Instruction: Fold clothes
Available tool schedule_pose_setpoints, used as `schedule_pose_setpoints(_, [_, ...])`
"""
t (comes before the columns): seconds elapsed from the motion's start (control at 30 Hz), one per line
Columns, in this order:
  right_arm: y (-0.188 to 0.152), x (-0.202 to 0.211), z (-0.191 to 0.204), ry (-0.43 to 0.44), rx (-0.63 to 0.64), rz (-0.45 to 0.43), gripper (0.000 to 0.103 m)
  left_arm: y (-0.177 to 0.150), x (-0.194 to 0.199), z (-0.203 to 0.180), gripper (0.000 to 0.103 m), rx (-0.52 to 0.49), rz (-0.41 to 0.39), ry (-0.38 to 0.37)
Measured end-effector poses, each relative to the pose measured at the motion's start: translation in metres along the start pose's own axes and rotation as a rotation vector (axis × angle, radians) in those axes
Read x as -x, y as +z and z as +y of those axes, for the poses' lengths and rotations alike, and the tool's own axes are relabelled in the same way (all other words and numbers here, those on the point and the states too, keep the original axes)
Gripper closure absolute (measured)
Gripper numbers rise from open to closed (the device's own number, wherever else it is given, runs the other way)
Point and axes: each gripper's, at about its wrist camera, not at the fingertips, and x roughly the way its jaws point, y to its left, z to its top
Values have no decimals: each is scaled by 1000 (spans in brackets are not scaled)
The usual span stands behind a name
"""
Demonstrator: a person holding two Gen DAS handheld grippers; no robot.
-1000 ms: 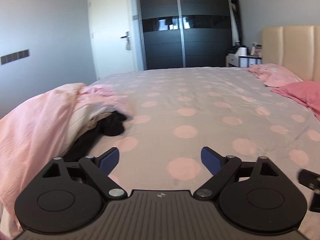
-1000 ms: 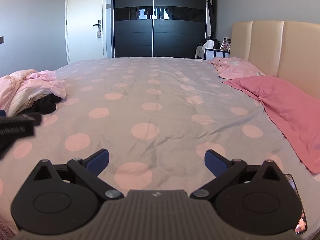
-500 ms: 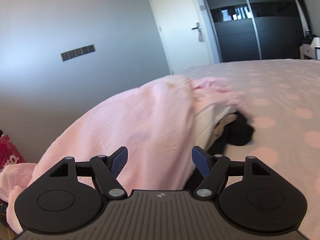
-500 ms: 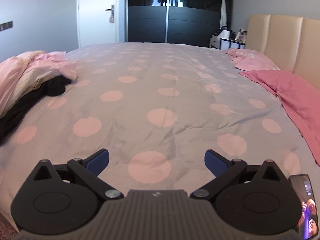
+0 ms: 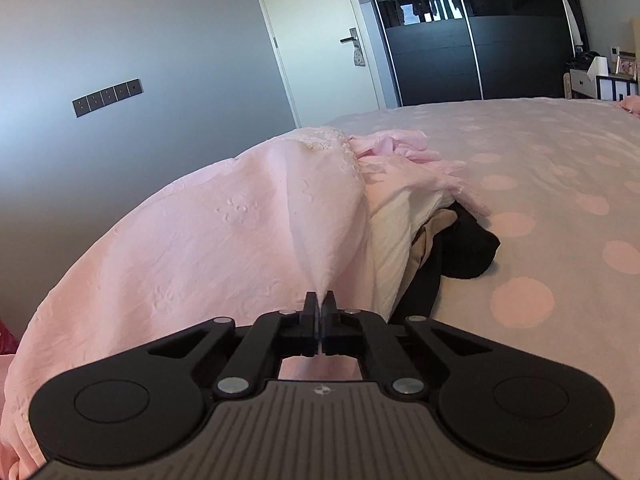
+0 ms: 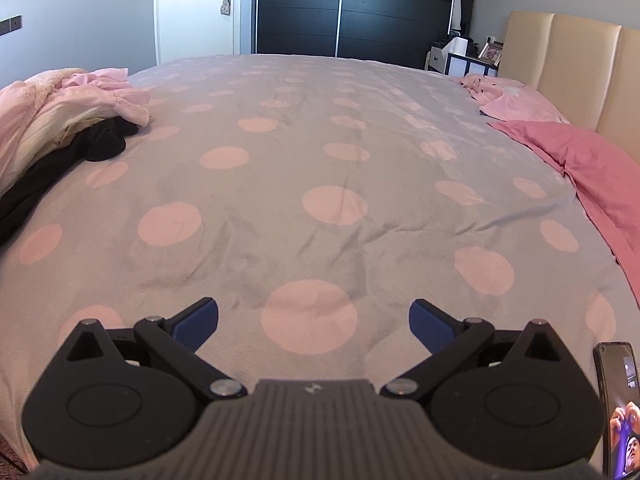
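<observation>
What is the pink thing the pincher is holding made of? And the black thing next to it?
The pink garment pinched by the left gripper looks like thin woven cloth, maybe cotton: matte, crinkled, with raised flower stitching. The black garment looks like soft, smooth knit fabric, perhaps stretchy; it slumps limply and shows no shine.

Crinkled pink cloth garment (image 5: 224, 240), matt dotted bedspread (image 6: 320, 152), glossy dark wardrobe (image 6: 352, 8).

bedspread (image 6: 320, 160) middle: open | left edge: clothes pile (image 6: 60, 120)
</observation>
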Motion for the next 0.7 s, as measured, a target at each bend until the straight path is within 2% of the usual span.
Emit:
schedule_pose_setpoints(0.1, [0,0,-1,5,-10,-1,0,6,19,-3,103,-29,-60,-25])
schedule_pose_setpoints(0.2, [0,3,-1,14,-11,-7,0,19,45,-11,103,-57,-114,-90])
schedule_pose_setpoints(0.33, [0,8,-2,24,-5,-17,0,38,85,-23,103,-64,-160,-228])
schedule_pose_setpoints(0.5, [2,17,-8,26,-26,-34,0,54,153,-62,103,-137,-219,-460])
schedule_pose_setpoints(0.57, [2,21,-10,29,-33,-40,0,58,171,-79,103,-171,-230,-483])
schedule_pose_setpoints(0.7, [2,27,-15,35,-47,-52,0,61,176,-93,103,-199,-202,-444])
